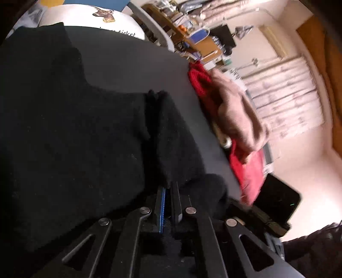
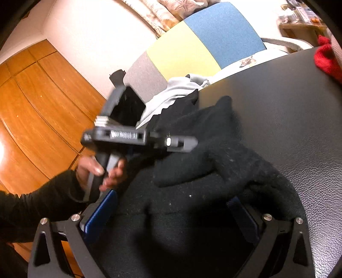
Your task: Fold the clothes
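Observation:
A black knit garment [image 1: 64, 128] lies bunched on the dark leather table [image 1: 132, 64]. In the left wrist view my left gripper [image 1: 170, 186] is shut, and a ridge of the black cloth runs straight into its closed tips. The right wrist view shows that same left gripper [image 2: 190, 143], blurred, low over the black garment [image 2: 192, 192], its handle held by a hand [image 2: 96, 169] in a black sleeve. My right gripper [image 2: 171, 213] is open, its blue pads [image 2: 98, 213] wide apart. The garment's bulk lies between them and drapes over the right finger.
A red cloth [image 1: 248, 171] and a beige cloth [image 1: 235, 111] sit at the table's right edge. A white printed T-shirt [image 1: 89, 17] and a light grey garment [image 2: 171, 94] lie at the far side. A yellow and blue chair back [image 2: 192, 47] and a wooden wardrobe [image 2: 42, 96] stand beyond.

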`<act>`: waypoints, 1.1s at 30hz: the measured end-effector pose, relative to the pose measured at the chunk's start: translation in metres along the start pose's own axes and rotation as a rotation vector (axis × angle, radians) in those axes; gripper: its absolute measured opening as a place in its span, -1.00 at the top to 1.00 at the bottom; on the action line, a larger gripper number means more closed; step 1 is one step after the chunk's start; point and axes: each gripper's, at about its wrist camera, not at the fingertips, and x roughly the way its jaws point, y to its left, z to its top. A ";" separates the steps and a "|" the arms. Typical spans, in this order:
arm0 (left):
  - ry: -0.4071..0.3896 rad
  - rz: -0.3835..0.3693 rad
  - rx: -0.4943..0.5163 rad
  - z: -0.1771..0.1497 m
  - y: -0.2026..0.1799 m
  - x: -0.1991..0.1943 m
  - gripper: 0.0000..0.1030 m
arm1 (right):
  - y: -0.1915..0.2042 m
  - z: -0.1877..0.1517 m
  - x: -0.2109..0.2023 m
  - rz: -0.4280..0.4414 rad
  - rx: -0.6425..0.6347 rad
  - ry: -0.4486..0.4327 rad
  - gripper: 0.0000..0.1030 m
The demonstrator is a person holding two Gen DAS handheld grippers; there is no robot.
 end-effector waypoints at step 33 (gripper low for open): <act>-0.237 0.308 -0.098 0.008 -0.007 -0.103 0.59 | -0.003 0.009 -0.009 -0.025 0.047 0.044 -1.00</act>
